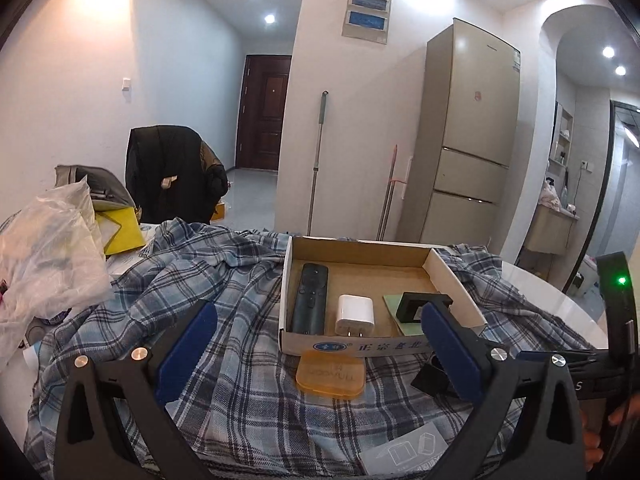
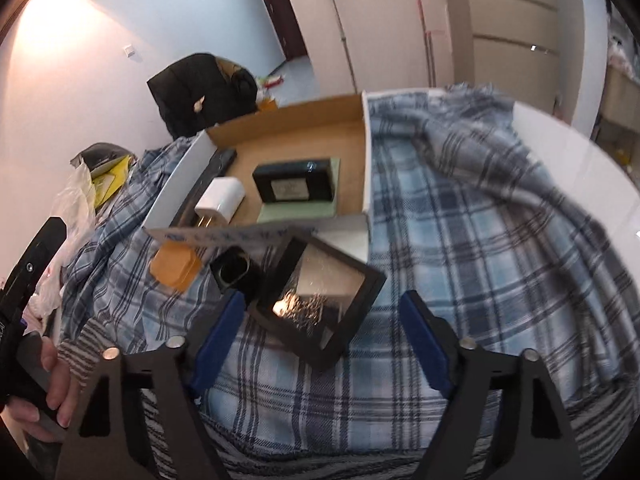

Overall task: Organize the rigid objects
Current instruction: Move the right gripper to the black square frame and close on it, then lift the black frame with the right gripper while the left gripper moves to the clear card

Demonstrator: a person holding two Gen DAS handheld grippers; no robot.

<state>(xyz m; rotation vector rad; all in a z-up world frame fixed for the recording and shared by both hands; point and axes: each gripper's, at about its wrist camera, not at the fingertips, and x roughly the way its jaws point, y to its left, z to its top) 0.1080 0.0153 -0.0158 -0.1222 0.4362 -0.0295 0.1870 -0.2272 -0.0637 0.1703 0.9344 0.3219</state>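
An open cardboard box [image 1: 360, 250] [image 2: 280, 114] lies on a blue plaid cloth [image 1: 224, 276] [image 2: 460, 220]. It holds a black remote [image 1: 309, 298], a white charger [image 1: 355, 314] [image 2: 221, 200] and a black box [image 2: 294, 186] on a green card. In front of it lie an orange case [image 1: 330, 374] [image 2: 174, 266], a small black cube [image 2: 232, 272] and a black square frame [image 2: 320, 300]. My left gripper [image 1: 320, 344] is open above the orange case. My right gripper [image 2: 324, 336] is open around the frame's near part.
A plastic bag [image 1: 48, 248] and yellow items [image 1: 120, 228] lie at the left. A chair with a dark coat [image 1: 172, 172] stands behind. The white table edge [image 2: 580, 152] shows at the right. A clear sleeve [image 1: 404, 452] lies near the front.
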